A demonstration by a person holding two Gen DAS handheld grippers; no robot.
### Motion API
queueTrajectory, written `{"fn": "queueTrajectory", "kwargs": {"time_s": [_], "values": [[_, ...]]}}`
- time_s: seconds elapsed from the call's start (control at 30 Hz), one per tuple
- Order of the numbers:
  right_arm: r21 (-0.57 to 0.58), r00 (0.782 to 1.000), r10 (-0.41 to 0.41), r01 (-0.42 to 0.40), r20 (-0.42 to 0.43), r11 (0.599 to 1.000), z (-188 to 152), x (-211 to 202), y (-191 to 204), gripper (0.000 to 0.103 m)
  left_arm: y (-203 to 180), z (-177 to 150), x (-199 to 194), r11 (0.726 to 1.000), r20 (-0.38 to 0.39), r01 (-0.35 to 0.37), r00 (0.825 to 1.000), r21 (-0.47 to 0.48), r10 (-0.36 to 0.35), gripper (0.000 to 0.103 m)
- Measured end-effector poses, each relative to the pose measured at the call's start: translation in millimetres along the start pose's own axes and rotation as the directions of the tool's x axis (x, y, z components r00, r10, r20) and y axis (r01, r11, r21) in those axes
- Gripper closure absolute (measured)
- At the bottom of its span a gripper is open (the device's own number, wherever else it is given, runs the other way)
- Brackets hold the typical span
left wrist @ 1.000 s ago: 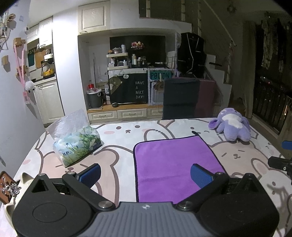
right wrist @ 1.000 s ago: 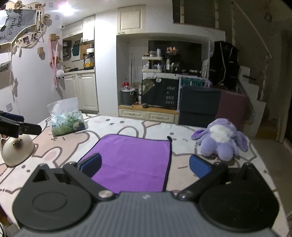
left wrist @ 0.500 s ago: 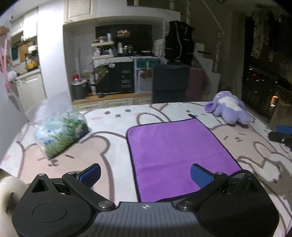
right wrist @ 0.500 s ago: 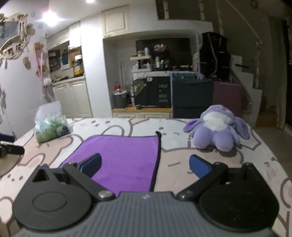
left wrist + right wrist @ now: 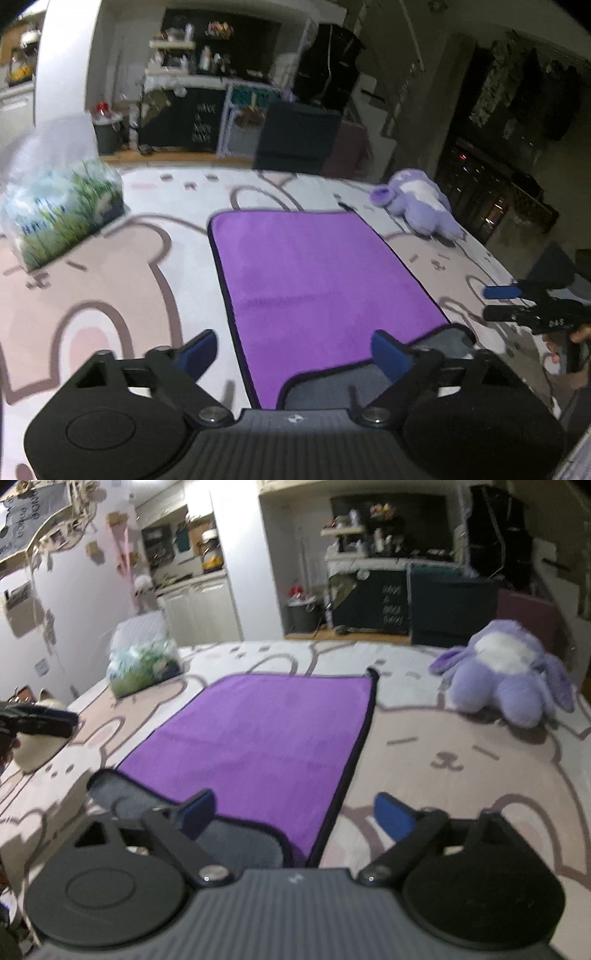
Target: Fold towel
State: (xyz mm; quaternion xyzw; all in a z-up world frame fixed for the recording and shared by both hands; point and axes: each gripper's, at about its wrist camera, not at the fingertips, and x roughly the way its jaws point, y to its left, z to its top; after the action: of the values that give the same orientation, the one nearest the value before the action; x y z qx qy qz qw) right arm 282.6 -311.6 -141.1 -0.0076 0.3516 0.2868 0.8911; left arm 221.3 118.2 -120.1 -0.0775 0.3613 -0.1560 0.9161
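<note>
You have one purple microfibre towel with dark piping (image 5: 317, 273) lying flat on the bunny-print tabletop (image 5: 110, 288), its near edge curled over so the grey underside shows. Beyond it you can count one lilac plush rabbit (image 5: 506, 679) at the far right and one clear plastic bag with a green leafy print (image 5: 59, 210) at the far left. One cream ceramic pot (image 5: 35, 751) sits at the left edge, seen only from the right wrist view.

Your left gripper (image 5: 291, 350) is held low over the towel's near left corner, tilted a little, its two blue-padded fingers (image 5: 195, 350) spread wide and holding nothing; the towel's left edge runs between them. Your right gripper (image 5: 295, 812) hangs over the near right corner, its fingers (image 5: 393, 818) likewise parted and gripping nothing, with the towel's right edge passing between them. Neither pair touches the cloth as far as you can tell.
</note>
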Motion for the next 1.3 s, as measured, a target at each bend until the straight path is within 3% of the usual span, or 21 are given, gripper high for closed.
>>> {"fn": "queueTrajectory", "kwargs": {"time_s": [0.13,0.33,0.53,0.97,1.2,1.3], "values": [[0.006,0.996,0.063,-0.063,-0.064,0.998,-4,12,-3,0.044,2,-4,12,1.0,-0.073,0.016,0.997,0.015,-0.015,0.042],[-0.021,0.986,0.035,-0.039,-0.163,0.999,-8,31,3,0.06,3,-9,25,0.999,-0.156,0.008,0.988,0.031,-0.003,0.058],[-0.015,0.978,0.036,-0.04,-0.205,0.999,-12,42,5,0.07,6,-11,35,0.999,-0.21,0.007,0.978,0.035,0.001,0.07],[-0.026,0.961,0.06,-0.07,-0.269,0.997,-13,53,10,0.088,11,-16,50,1.0,-0.276,0.006,0.961,0.027,0.001,0.071],[-0.034,0.958,0.07,-0.082,-0.279,0.996,-14,53,12,0.095,5,-17,54,0.999,-0.296,0.006,0.955,0.048,0.009,0.092],[-0.042,0.958,0.067,-0.082,-0.279,0.996,-14,52,13,0.096,4,-16,54,0.999,-0.295,0.001,0.955,0.054,0.015,0.097]]}}
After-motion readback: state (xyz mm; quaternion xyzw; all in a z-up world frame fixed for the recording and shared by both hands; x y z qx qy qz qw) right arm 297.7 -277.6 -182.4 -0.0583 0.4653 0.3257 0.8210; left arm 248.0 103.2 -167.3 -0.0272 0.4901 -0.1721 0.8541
